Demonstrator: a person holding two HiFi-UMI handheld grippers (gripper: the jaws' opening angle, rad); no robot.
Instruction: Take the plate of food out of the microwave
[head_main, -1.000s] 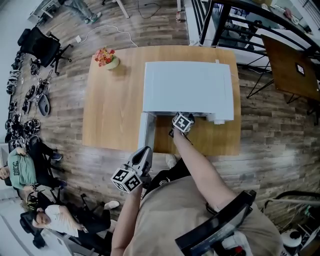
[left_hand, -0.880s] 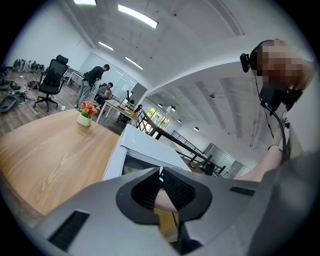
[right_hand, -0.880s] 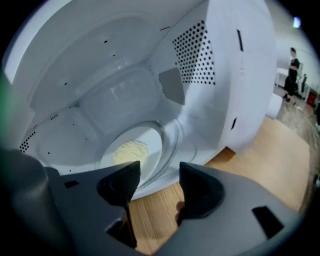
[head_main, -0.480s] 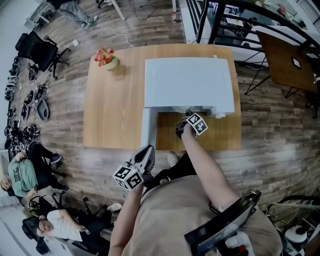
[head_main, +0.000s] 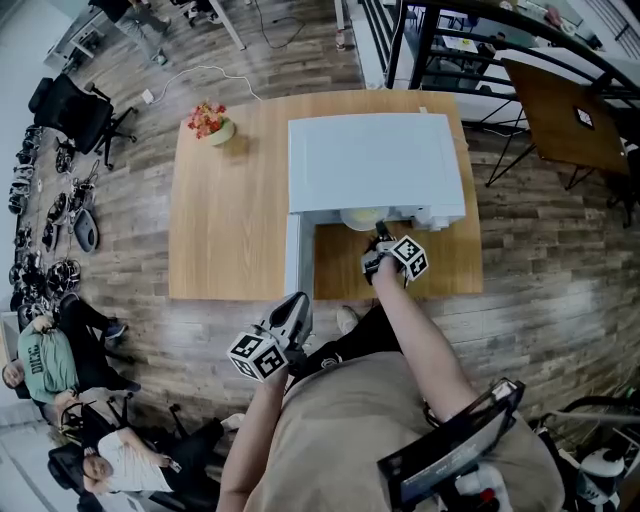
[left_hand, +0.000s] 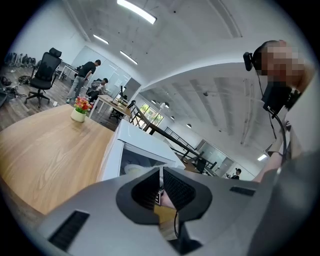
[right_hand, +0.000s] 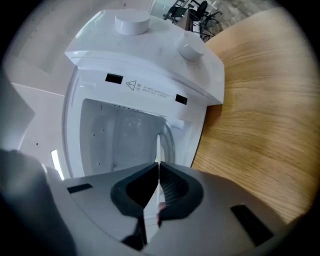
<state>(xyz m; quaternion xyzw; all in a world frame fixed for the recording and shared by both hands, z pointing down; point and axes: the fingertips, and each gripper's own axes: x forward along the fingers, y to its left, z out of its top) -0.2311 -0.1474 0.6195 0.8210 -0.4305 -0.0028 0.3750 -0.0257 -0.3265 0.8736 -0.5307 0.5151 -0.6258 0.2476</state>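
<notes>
White microwave (head_main: 375, 160) is sitting on the desk (head_main: 230, 220) with its door (head_main: 294, 255) hanging open. The plate (head_main: 362, 217) is only peeking past the front opening, so pulling it clear is still remaining. The right gripper (head_main: 381, 238), jaws just having been closing, is seemingly pinching the plate's near rim. The left gripper (head_main: 292, 312) is hanging clenched and empty, well apart.
</notes>
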